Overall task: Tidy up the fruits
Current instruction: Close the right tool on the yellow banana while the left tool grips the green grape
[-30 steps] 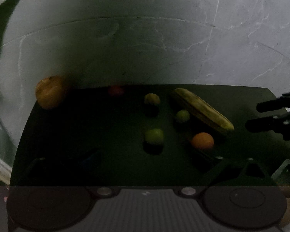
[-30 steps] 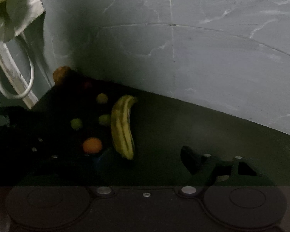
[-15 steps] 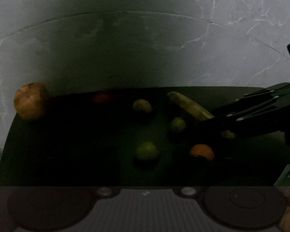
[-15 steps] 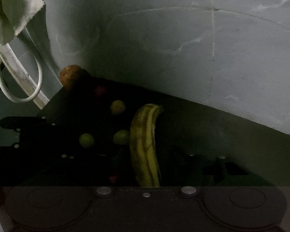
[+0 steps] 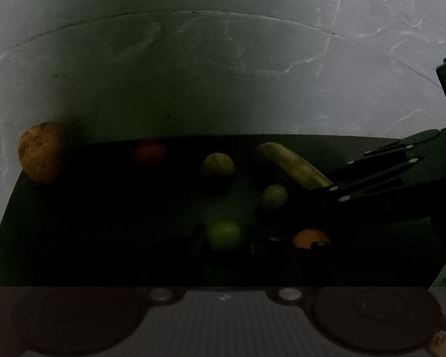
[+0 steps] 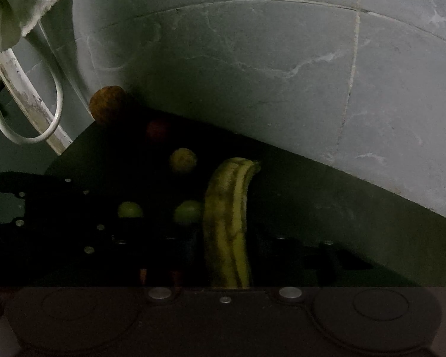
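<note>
Fruits lie on a dark table (image 5: 104,223). A banana (image 6: 227,223) lies lengthwise between my right gripper's (image 6: 226,255) dark fingers, which stand apart on either side of it. In the left wrist view the banana (image 5: 291,163) is partly covered by the right gripper (image 5: 327,196) reaching in from the right. My left gripper (image 5: 226,241) is open around a green lime (image 5: 224,235), its fingers barely visible in the dark. A second lime (image 5: 275,196), a small orange (image 5: 309,236), a yellow fruit (image 5: 218,165), a red fruit (image 5: 150,151) and a big orange fruit (image 5: 43,151) lie around.
A grey marble wall (image 5: 223,74) stands right behind the table. In the right wrist view a white cable loop (image 6: 23,113) and a cloth (image 6: 20,3) hang at the left, beyond the table's edge. The left gripper's body (image 6: 59,223) fills the lower left.
My right gripper has moved forward onto the banana, which now lies between its fingers. My left gripper has moved closer to the near green lime.
</note>
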A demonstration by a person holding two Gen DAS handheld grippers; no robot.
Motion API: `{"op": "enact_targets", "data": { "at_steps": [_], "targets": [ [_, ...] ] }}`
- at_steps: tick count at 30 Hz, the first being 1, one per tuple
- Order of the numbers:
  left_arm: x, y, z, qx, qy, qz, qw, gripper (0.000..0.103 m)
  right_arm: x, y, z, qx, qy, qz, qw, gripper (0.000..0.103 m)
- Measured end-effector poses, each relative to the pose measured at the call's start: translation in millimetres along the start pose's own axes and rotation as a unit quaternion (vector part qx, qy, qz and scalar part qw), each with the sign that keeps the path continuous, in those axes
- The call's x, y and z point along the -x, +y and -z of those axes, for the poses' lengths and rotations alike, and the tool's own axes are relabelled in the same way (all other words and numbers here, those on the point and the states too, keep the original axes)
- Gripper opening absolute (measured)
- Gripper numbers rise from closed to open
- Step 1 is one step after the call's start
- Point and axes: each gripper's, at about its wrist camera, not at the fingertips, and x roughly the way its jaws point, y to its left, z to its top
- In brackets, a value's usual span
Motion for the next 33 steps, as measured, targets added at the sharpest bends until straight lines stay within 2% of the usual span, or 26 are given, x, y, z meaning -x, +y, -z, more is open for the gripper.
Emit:
{"op": "enact_targets", "data": {
  "at_steps": [7, 13, 19, 33],
  "targets": [
    [4.4, 3.4, 5.8, 0.009, -0.012, 0.005, 0.9999, 0.027, 4.1, 11.1, 1.6, 0.006, 0.018, 0.039, 0.999, 0.033],
    [7.0, 20.3, 9.1, 0.039, -0.018, 0.044, 0.9981, 0.027, 4.6, 20.8, 1.9, -0.02, 0.032, 0.076, 0.996, 0.033],
    [0.5, 39.6, 1.6, 0.047, -0.013, 0.084, 0.9953, 0.027, 3.6, 27.5, 1.9, -0.031, 0.033, 0.103, 0.994, 0.033],
    [0.1, 55.1, 7.3, 0.07, -0.009, 0.134, 0.9884, 0.026, 4.2, 37.8, 13.2, -0.06, 0.018, 0.141, 0.988, 0.033]
  ]
}}
